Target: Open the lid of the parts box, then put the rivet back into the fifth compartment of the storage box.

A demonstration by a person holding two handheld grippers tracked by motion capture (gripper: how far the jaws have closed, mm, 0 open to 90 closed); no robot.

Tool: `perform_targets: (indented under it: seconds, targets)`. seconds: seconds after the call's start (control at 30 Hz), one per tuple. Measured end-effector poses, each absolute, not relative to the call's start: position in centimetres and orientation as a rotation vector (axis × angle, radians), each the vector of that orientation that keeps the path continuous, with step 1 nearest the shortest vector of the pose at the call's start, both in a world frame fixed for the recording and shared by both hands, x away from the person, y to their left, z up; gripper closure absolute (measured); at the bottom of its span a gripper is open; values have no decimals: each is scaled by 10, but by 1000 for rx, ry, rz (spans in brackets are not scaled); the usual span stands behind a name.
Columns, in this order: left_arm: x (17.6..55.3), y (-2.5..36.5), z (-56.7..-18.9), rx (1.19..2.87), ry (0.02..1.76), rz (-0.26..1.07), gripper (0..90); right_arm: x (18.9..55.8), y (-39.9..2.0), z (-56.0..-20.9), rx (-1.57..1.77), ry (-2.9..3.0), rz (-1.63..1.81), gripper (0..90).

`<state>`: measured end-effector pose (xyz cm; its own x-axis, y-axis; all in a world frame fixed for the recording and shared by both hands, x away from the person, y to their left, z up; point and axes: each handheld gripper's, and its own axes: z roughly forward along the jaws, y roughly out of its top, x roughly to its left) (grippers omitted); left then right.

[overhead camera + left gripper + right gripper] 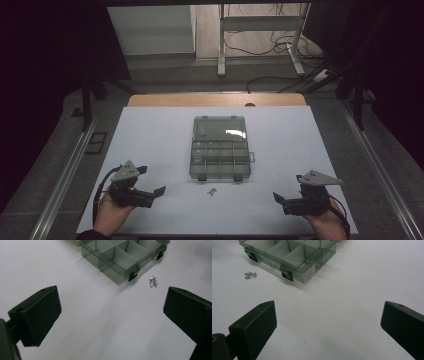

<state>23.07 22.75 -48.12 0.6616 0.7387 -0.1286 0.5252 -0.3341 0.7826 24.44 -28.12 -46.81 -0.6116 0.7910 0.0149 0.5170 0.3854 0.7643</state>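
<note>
A translucent grey compartment box point(220, 159) lies open mid-table, its lid point(220, 129) folded back flat behind it. A few small silver screws point(212, 191) lie just in front of its latches. My left gripper point(151, 180) rests near the front left of the table, open, nothing between its jaws. My right gripper point(286, 186) sits at the front right, also open and empty. In the left gripper view the gripper point(112, 300) faces the box point(120, 257) and the screws point(153, 281). The right gripper point(328, 312) faces the box point(294, 252), with the screws point(250, 275) to its left.
A white sheet point(150, 140) covers the table, with a wooden edge point(215, 100) at the back. Metal rails point(65, 180) run along both sides. Beyond the table stand a desk frame point(260, 30) and floor cables.
</note>
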Motion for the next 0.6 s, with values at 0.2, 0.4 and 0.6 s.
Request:
perform_targets:
  seconds: [0.2,0.4,0.6]
  targets:
    - [225,231,-485,2035,993,303,13,242,-283,-472,1162,2324,1056,3]
    - [223,230,-488,2073,993,306,10,243,-285,-474,1190,2343,1056,0]
    - [223,230,-487,2058,990,303,9,243,-285,-474,1187,2345,1057,0]
